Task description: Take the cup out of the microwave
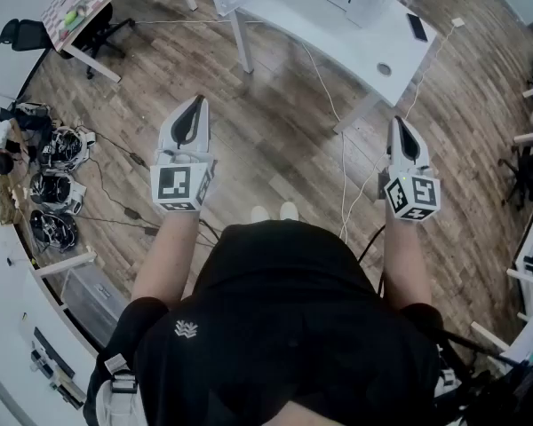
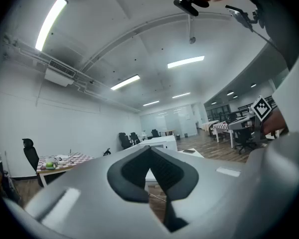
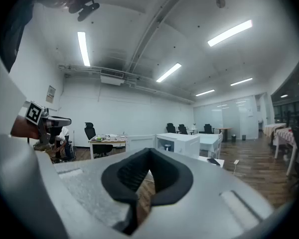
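The person wore a black short-sleeved T-shirt (image 1: 284, 327) that filled the lower centre of the head view, with a small white logo (image 1: 186, 328) at its left and pale shoes (image 1: 274, 212) showing above it. The left gripper (image 1: 198, 105) and right gripper (image 1: 398, 124) were pale grey shells with black ribbed pads, each bearing a marker cube (image 1: 181, 185) of black-and-white squares.

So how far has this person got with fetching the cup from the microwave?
Nothing looks done yet. The white microwave sits on the table ahead, door seemingly open, with what may be the cup inside. In hand: nothing; the left gripper and right gripper are shut, empty, held level. Left: walk up, grasp the cup, lift it out.
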Motion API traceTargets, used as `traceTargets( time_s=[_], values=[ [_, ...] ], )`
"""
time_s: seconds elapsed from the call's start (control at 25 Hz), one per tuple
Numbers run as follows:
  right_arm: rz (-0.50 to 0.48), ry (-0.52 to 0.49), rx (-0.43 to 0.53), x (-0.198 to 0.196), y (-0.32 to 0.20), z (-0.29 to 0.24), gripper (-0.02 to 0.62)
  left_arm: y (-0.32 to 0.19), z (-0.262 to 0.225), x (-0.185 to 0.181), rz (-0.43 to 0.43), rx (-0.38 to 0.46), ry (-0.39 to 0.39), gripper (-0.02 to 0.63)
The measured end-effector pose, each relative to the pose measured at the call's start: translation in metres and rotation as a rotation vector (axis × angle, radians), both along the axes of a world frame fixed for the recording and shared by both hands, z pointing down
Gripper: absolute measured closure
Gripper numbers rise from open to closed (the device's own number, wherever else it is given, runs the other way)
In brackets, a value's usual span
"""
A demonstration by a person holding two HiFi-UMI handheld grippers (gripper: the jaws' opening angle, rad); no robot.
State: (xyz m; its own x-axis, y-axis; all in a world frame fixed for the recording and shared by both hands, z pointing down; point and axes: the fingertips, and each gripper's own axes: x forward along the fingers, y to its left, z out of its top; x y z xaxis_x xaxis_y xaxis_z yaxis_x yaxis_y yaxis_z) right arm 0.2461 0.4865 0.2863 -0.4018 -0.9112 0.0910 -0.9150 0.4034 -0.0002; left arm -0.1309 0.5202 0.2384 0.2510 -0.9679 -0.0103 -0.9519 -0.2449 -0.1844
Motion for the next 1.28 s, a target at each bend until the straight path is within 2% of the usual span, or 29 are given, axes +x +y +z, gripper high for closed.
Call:
traceTargets(
  time_s=[0.24,0.56,0.84,1.28],
  values=[
    [0.027,0.006,-0.014,0.012,-0.007,0.003,0.595,-0.004,-0.004,0.011,-0.007,0.009,-0.006,0.603],
    [-0.054,-0.048,-0.013,0.009,-0.018,0.014,0.595,-0.004,-0.005,0.034,-0.028,0.022,-0.025,0.603],
    [-0.065,-0.077,-0.039,0.004,-0.034,0.032,0.595,-0.004,0.015,0.036,-0.04,-0.035,-0.044,0.603],
    [-0.028,-0.06,-0.057,-0.014,-0.092,0.042,0.595,-0.083,0.025,0.024,0.022,-0.025,-0.031,0.603]
  ],
)
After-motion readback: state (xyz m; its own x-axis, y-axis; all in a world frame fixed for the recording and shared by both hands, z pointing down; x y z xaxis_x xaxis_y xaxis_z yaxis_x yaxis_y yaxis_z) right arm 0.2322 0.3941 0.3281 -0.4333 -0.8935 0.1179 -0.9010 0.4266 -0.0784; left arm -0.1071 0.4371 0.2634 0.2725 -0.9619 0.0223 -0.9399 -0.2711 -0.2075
